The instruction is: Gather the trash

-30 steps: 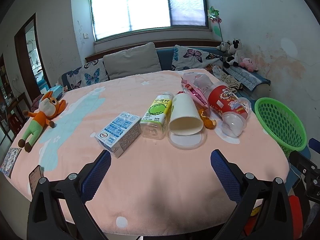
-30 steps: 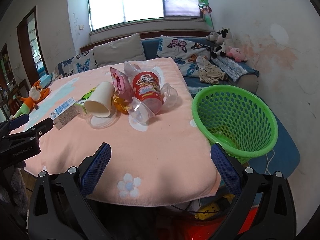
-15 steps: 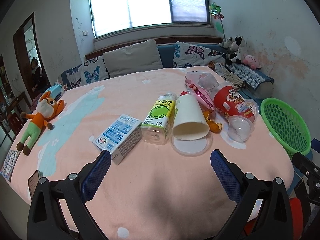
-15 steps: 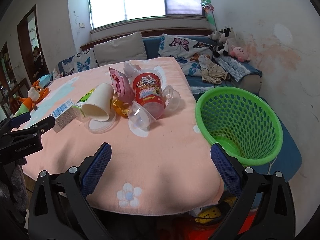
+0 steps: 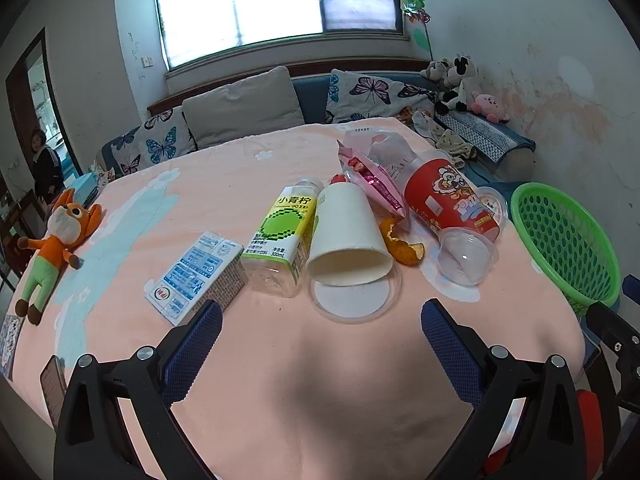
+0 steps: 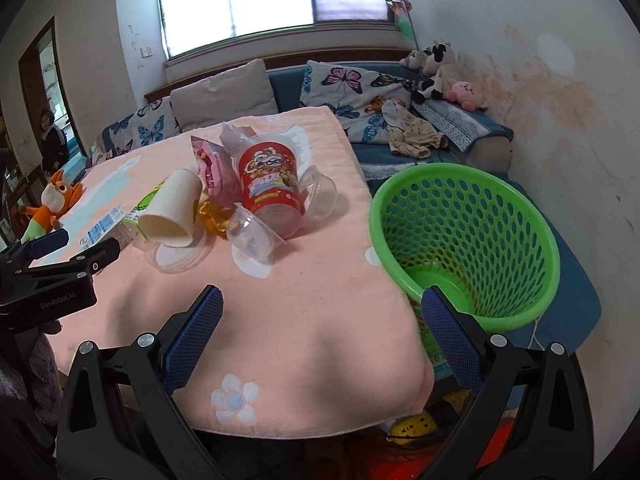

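1. Trash lies in a loose row across the pink table [image 5: 320, 400]: a milk carton [image 5: 196, 278], a bottle [image 5: 282, 240], a paper cup [image 5: 346, 240] on its side over a clear lid [image 5: 356, 298], orange peel [image 5: 402, 242], a pink wrapper [image 5: 376, 184], a red cup [image 5: 450, 200] and a clear tub [image 5: 466, 254].
2. The green basket [image 6: 468, 240] stands off the table's right edge, just beside it and lower than the tabletop; it looks nearly bare inside.
3. The left gripper [image 5: 320, 336] hovers spread wide over bare cloth, short of the carton and the lid, pinching nothing.
4. The right gripper [image 6: 320, 320] is likewise spread and free, near the table's front corner, between the pile and the basket.
5. Step in hand, as I judge it: a first pick, nothing yet collected.
6. To do it well, take the right-hand items with the right gripper, as they lie nearest the basket; the clear tub is the closest.
7. Close on a rim or wall lightly, since thin plastic and paper will likely buckle or slip.
8. The lid lies flat; sliding it toward the edge may help.
9. Let go well over the basket mouth.
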`<control>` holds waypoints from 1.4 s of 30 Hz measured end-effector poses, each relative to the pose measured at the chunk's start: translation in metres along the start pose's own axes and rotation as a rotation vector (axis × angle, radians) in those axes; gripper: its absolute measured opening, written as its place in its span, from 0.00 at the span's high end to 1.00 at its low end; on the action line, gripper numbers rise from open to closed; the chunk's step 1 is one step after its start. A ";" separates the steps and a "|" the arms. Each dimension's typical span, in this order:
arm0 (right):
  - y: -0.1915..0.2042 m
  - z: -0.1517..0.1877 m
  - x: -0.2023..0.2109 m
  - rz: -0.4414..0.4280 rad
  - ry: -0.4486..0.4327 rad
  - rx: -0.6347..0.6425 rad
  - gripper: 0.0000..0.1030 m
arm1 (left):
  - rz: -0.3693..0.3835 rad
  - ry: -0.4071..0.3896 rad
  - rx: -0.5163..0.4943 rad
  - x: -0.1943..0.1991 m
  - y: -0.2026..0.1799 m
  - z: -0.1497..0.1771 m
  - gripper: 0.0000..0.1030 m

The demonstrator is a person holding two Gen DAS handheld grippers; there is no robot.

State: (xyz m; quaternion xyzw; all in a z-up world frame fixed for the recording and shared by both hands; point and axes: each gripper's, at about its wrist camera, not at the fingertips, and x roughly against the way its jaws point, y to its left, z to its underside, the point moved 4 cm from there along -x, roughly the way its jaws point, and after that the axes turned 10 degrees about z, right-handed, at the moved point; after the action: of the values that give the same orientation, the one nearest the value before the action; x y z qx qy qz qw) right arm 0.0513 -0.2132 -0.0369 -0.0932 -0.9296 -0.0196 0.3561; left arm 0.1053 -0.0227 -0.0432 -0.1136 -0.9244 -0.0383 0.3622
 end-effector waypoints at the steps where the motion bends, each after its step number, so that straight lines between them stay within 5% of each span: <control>1: 0.000 -0.001 -0.001 0.001 0.001 0.001 0.04 | 0.000 0.000 0.000 -0.001 0.000 -0.001 0.06; 42: 0.002 -0.016 -0.030 -0.007 0.043 0.001 0.04 | 0.006 0.040 0.006 -0.032 -0.001 -0.018 0.06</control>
State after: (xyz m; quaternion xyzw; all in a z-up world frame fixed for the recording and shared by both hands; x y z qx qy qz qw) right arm 0.0837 -0.2176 -0.0452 -0.0891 -0.9220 -0.0222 0.3761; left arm 0.1395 -0.0325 -0.0513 -0.1145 -0.9168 -0.0368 0.3808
